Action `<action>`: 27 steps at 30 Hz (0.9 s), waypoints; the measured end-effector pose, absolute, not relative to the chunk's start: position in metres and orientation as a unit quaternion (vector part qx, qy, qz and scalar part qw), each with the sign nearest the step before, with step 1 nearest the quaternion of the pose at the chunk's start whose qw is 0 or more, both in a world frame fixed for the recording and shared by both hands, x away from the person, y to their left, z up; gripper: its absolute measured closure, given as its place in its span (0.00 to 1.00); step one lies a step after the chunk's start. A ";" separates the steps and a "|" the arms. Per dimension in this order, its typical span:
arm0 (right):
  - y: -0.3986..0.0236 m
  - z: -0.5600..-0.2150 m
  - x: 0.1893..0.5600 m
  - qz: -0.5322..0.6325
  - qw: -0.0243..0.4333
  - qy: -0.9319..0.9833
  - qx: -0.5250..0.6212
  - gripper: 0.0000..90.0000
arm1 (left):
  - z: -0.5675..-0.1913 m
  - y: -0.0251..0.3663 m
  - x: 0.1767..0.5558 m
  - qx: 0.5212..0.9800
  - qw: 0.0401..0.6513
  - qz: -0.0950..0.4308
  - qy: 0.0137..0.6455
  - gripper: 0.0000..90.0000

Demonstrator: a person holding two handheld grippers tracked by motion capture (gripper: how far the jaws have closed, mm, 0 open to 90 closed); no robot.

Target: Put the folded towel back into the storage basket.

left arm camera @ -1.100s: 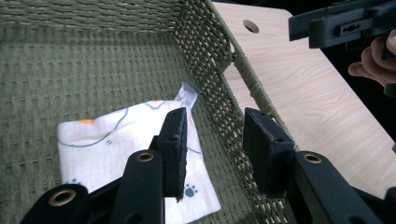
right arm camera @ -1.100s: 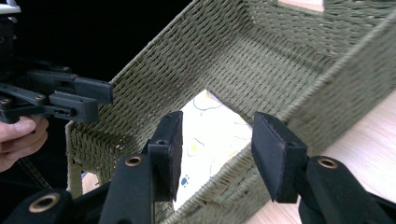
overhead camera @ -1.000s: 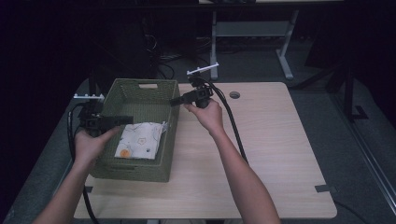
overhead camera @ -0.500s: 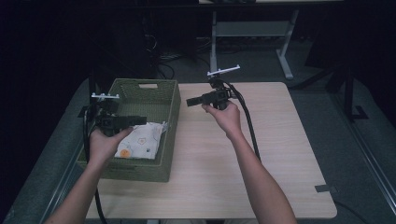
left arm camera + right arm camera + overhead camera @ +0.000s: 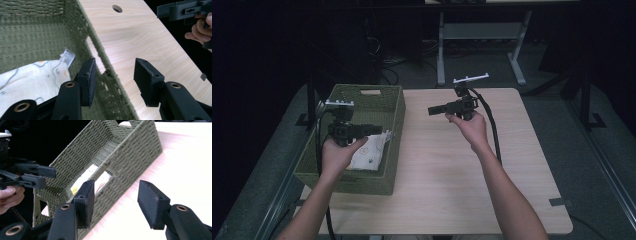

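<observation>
Compared w/ the pics from a sec ago, both grippers are now sitting higher and farther apart. The left gripper point(image 5: 371, 129) was low over the pouch; it's now hanging above the right-hand part of the green woven basket point(image 5: 387, 102), w/ nothing between its jaws. The right gripper point(image 5: 432, 110) was reaching at the basket's right wall; it's now hovering over bare table point(image 5: 452, 170), well apart from the basket, pointing back toward it. Judging from that, the pouch is being left in the basket and the hands are backing off, so the placing step looks done or nearly so.

Fingers: in the left gripper view the two black pads point(image 5: 88, 77) are standing wide apart, straddling the basket's rim from above, touching nothing. In the right gripper view the pads point(image 5: 86, 200) are also spread apart, empty, aimed at the basket's outer wall.

The pouch point(image 5: 371, 152) is lying flat on the basket floor, toward the near-right corner. It's a white soft packet w/ small orange and grey printed marks, slightly crumpled; a clear plastic corner point(image 5: 67, 55) is sticking up at one end. Thru the handle cutout point(image 5: 100, 178) in the basket wall a bit of it is showing white w/ yellow.
</observation>
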State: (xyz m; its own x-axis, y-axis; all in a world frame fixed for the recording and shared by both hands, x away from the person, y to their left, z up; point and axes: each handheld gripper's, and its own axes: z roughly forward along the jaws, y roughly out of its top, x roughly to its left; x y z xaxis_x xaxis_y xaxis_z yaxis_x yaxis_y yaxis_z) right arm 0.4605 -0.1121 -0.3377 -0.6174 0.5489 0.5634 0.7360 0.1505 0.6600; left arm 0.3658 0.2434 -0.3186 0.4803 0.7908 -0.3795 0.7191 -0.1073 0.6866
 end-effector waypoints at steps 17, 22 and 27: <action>-0.162 -0.351 0.454 -0.495 0.095 -0.740 -0.446 0.50 | -0.318 0.200 0.364 0.748 0.443 0.027 0.493 0.59; -0.175 -0.355 0.451 -0.493 0.092 -0.738 -0.452 0.50 | -0.317 0.187 0.364 0.754 0.445 0.024 0.483 0.58; -0.187 -0.358 0.448 -0.492 0.090 -0.735 -0.458 0.49 | -0.317 0.176 0.365 0.759 0.445 0.019 0.476 0.58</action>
State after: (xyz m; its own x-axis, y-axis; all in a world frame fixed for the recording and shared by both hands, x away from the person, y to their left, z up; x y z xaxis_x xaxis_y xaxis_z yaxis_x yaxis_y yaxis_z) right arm 0.4478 -0.1869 -0.3582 -0.5646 0.5843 0.5830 0.7616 0.0965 0.6408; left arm 0.3650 0.1755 -0.3172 0.5468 0.7390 -0.3936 0.7045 -0.1521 0.6932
